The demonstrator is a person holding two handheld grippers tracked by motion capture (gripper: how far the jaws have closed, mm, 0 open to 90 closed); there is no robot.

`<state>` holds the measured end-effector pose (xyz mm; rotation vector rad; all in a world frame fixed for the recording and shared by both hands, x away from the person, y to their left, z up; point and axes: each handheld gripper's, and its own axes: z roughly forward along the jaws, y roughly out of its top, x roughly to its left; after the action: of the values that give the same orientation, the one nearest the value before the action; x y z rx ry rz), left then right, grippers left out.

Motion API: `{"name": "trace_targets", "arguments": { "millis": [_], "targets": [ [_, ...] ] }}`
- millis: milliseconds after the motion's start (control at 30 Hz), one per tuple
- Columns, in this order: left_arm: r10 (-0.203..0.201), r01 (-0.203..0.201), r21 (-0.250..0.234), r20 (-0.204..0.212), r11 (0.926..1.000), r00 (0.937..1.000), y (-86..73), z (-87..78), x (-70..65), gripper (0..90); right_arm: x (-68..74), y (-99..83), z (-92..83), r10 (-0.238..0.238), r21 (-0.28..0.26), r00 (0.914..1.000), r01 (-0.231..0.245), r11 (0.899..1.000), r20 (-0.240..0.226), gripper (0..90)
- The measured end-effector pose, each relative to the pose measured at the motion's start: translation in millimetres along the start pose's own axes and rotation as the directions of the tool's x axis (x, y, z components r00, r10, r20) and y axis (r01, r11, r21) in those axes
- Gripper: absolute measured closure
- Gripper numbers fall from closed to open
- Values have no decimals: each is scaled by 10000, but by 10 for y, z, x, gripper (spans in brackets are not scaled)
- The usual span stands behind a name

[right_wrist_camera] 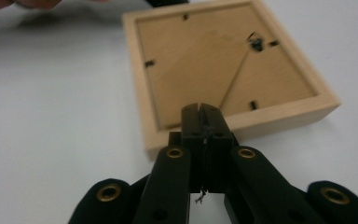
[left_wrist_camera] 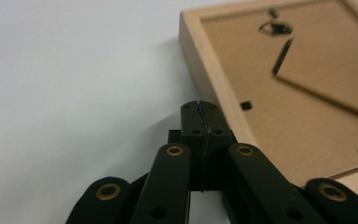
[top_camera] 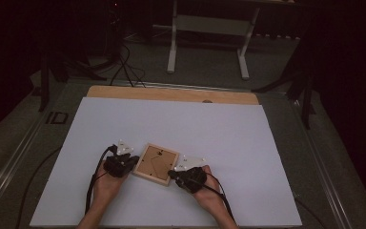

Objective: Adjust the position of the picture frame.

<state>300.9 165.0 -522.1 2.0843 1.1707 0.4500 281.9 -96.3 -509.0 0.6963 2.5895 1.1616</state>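
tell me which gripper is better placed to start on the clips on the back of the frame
Probably the right gripper. Its shut tips already sit over the near rail of the wooden frame, aimed into the backing board with a clip just ahead. The left gripper, also shut, rides alongside the frame's outer edge.

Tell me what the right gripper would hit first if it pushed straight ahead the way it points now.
Most likely the wooden picture frame. The right gripper, jaws shut, points at the frame's near edge, which lies face down on the white table. Whether the tips already touch that edge is unclear.
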Motion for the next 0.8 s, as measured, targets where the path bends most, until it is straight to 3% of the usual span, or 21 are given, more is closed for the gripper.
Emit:
{"name": "trace_targets", "arguments": {
  "millis": [133, 267, 500, 667, 800],
  "targets": [
    [19, -1, -698, 253, 9976, 9997, 45, -143, -39, 897, -96, 90, -12, 52, -264, 9997, -45, 9996, 251, 892],
    [506, -432, -1083, 666, 9932, 9965, 48, -230, -132, 897, -206, 174, 0, 105, -432, 9982, -79, 9990, 584, 893],
    [1180, -1050, -1095, 1192, 9884, 9858, -10, -333, -270, 897, -392, 219, 127, 391, -487, 9904, -329, 9983, 1327, 894],
    [884, -774, -921, 1225, 9927, 9885, -78, -389, -287, 898, -483, 275, 177, 598, -544, 9835, -512, 9972, 1707, 894],
    [955, -870, -718, 1263, 9936, 9874, -128, -389, -310, 897, -524, 309, 215, 603, -448, 9816, -531, 9976, 1811, 894]
  ]
}}
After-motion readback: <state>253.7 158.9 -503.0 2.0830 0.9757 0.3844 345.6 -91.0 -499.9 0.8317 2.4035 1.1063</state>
